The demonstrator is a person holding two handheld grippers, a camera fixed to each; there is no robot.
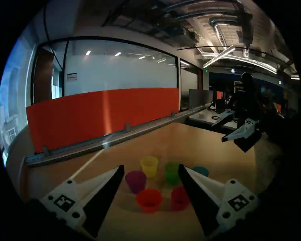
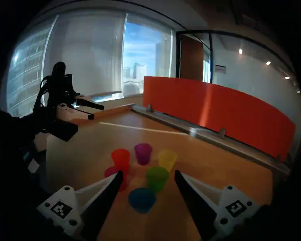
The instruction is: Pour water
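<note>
The left gripper and right gripper hover from opposite sides, jaws wide and empty. The coloured cups cluster on the surface just ahead of the jaws, probably so that one can be picked for pouring.

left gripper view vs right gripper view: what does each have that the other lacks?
Left gripper view: ceiling light strips and dim office desks. Right gripper view: bright window with a city skyline, and a roller blind. Shared: six coloured cups on the wooden table, and the orange panel.
</note>
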